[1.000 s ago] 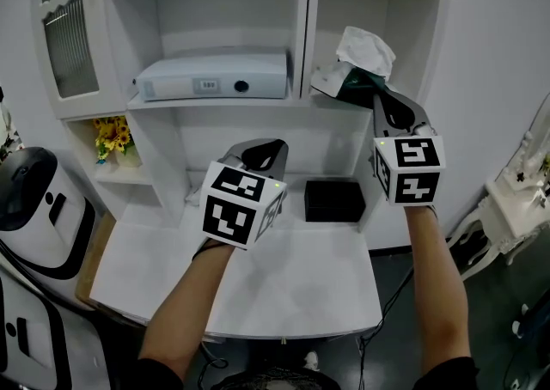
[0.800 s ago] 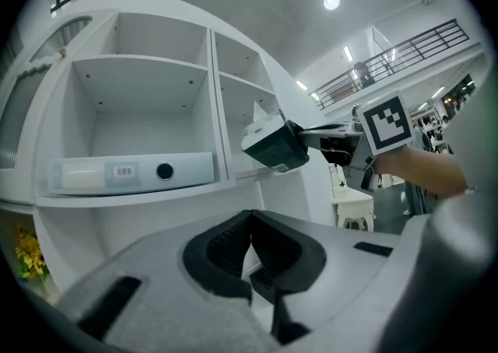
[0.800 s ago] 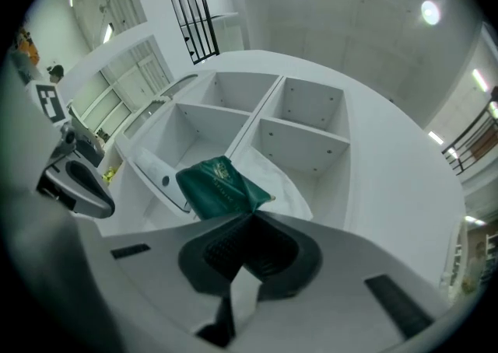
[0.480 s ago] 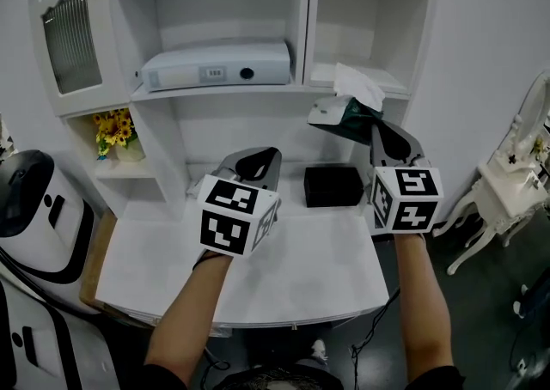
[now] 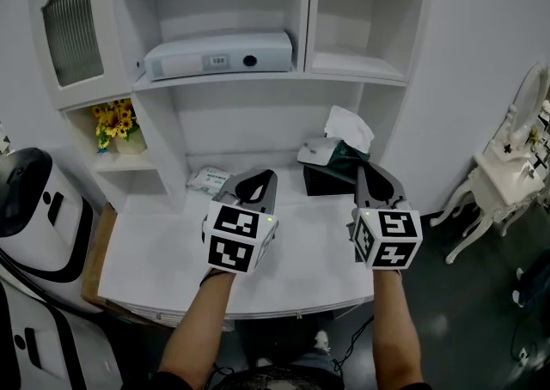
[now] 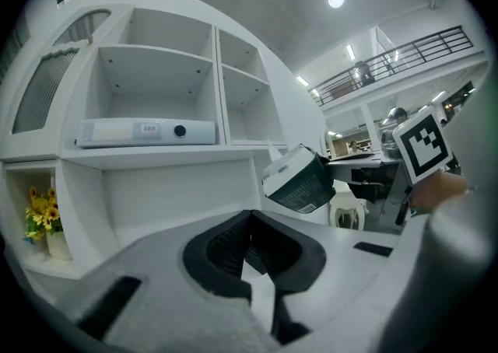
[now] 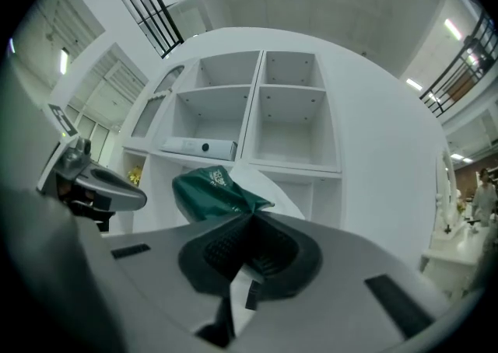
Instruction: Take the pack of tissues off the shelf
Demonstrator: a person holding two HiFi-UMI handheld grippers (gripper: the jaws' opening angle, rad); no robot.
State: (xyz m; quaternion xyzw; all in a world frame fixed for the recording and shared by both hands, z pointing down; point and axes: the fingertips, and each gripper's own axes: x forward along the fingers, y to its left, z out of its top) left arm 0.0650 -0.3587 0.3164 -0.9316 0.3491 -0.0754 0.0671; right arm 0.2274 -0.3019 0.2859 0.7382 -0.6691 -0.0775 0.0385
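Observation:
The pack of tissues (image 5: 340,151) is dark green with a white tissue sticking out of its top. It hangs in the air below the right shelf compartment (image 5: 357,64) and over the back of the white desk (image 5: 155,251). My right gripper (image 5: 362,170) is shut on its near end; in the right gripper view the green pack (image 7: 208,193) sticks out past the closed jaws (image 7: 250,223). My left gripper (image 5: 265,177) hovers over the desk to the pack's left, shut with nothing in it. The left gripper view shows the pack (image 6: 300,181) at upper right.
A white flat device (image 5: 215,55) lies on the left shelf. A black box (image 5: 320,182) sits on the desk under the pack, a small packet (image 5: 206,179) at the back left. Yellow flowers (image 5: 116,118) stand in a side nook. A white side table (image 5: 507,182) is at right.
My right gripper has carried the pack of tissues down and off the right shelf to just above the desk. The left gripper has stayed over the desk.

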